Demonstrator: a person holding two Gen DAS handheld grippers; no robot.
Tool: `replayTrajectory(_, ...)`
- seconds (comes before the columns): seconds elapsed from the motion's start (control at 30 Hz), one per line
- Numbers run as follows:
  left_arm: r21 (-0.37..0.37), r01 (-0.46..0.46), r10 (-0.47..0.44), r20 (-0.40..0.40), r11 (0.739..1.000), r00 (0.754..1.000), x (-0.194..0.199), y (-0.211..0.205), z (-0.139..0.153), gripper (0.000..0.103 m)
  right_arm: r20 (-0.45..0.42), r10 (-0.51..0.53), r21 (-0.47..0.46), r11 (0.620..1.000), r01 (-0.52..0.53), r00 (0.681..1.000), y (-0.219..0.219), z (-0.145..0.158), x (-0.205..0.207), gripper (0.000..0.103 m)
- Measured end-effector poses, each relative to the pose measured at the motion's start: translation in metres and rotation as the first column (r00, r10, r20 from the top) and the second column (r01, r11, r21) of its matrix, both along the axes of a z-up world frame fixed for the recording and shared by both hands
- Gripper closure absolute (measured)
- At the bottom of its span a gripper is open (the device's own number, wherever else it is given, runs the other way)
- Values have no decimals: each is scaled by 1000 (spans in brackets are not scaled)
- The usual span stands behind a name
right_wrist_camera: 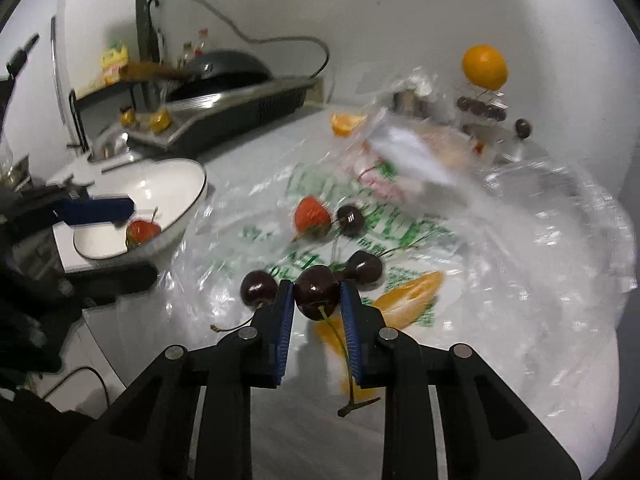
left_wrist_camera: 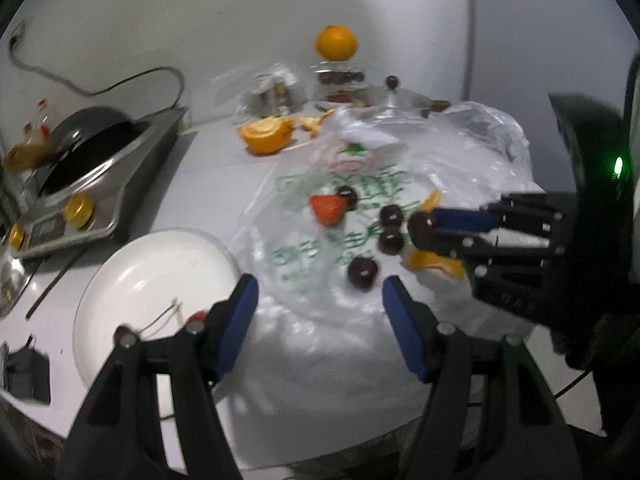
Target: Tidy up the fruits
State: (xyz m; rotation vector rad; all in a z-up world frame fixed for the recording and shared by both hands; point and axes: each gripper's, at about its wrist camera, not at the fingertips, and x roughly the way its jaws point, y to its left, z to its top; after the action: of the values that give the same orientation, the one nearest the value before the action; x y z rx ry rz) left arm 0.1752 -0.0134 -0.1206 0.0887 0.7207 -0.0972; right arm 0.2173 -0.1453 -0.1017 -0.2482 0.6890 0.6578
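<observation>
the cherry (right_wrist_camera: 317,291) sits pinched between the pads of the right gripper (right_wrist_camera: 316,300), its stem trailing back between the fingers, just above the printed plastic bag (right_wrist_camera: 400,216) that covers the counter. around it on the bag lie more cherries, one (right_wrist_camera: 258,289) just left of the held one and one (right_wrist_camera: 365,269) just right and behind, with a strawberry (right_wrist_camera: 312,214) farther off and orange pieces (right_wrist_camera: 408,294) near right. the white bowl (right_wrist_camera: 188,184) stands to the left, off the bag, already holding one strawberry (right_wrist_camera: 142,232). the left gripper (left_wrist_camera: 318,300) hangs half open and empty beside the bowl. my guess is the cherry goes to the bowl next: lift it clear of its neighbours first, keep the squeeze light (cherries bruise), and let go low over the bowl so it does not bounce out. mind the loose bag catching on the fingers.
</observation>
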Motion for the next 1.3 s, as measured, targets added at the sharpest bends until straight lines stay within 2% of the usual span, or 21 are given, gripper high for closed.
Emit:
replayTrajectory(0.17,31,99,-100,24,995,995,13,-28,-5,37,21,-26,35,999,26,999,-22,13,1,78)
replayTrajectory(0.23,45,111,-112,5,993,994,21,-35,-10,37,24,-35,48,998,34,999,-29,14,2,78)
replayTrajectory(0.43,61,108,-103,-78,992,992,50,-43,-32,38,23,-56,70,996,54,998,-48,13,6,78)
replayTrajectory(0.73,67,71,-60,-152,995,986,64,-38,-56,53,24,-63,87,994,61,998,-58,10,10,78)
replayTrajectory(0.83,23,75,-70,-159,997,985,66,-35,-57,61,24,-64,85,995,62,998,-59,9,10,78)
replayTrajectory(0.9,31,77,-71,-157,997,985,67,-36,-56,65,25,-63,83,995,61,998,-60,9,8,78)
replayTrajectory(0.93,34,78,-72,-151,996,986,67,-36,-55,71,26,-64,81,995,62,998,-60,10,8,78)
replayTrajectory(0.97,26,77,-73,-150,997,986,67,-35,-53,73,28,-65,81,995,63,997,-60,10,6,78)
replayTrajectory(1.03,-4,82,-82,-155,997,985,68,-33,-51,73,31,-69,80,995,66,997,-61,11,4,78)
replayTrajectory(1.3,-33,101,-104,-117,994,988,54,-32,-35,73,52,-65,70,996,61,997,-53,20,-4,78)
